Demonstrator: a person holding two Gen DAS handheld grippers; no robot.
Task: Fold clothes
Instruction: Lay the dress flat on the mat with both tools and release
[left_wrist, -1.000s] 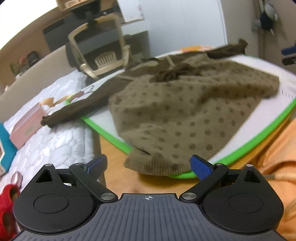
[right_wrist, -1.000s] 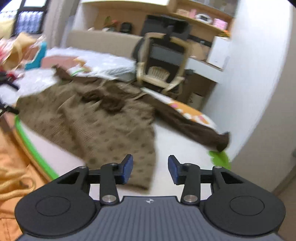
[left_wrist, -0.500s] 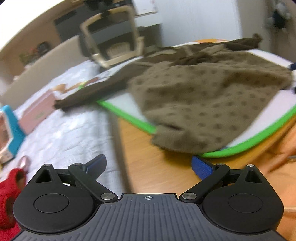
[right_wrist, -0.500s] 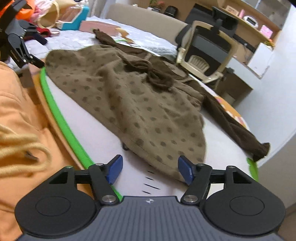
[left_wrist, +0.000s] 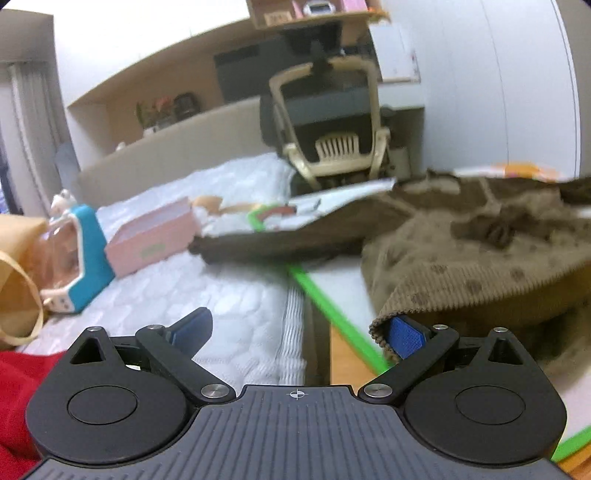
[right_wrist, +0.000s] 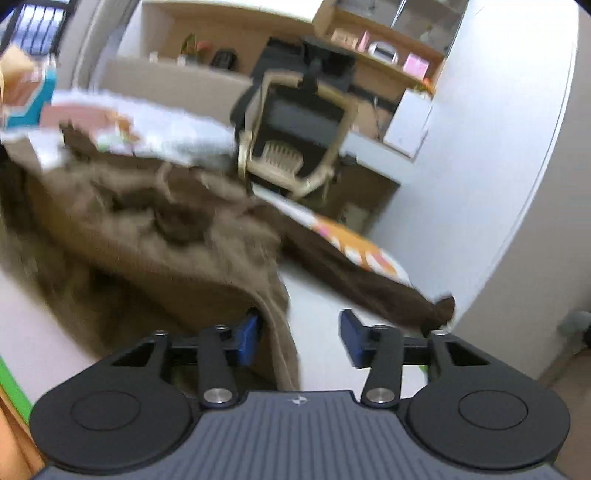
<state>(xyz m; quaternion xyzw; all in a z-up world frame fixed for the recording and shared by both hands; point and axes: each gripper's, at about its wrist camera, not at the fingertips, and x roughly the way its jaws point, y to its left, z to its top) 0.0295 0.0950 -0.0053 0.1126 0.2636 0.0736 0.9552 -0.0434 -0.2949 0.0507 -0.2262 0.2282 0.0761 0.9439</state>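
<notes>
Corduroy hem lifted at both near corners; neither gripper closed on it

Left gripper (left_wrist: 299, 332): jaws wide, right pad tucked under the brown dotted garment (left_wrist: 480, 266) hem at 3 o'clock, nothing pinched. Right gripper (right_wrist: 297, 332): jaws apart, hem edge draped against the left pad and hanging between them, not clamped. Garment lies spread on the white green-edged board (left_wrist: 332, 280), both dark sleeves (right_wrist: 362, 280) stretched outward toward 10 and 2 o'clock. No fold visible. Judgement: hem fold just starting or being redone; sleeves and body remain.
</notes>
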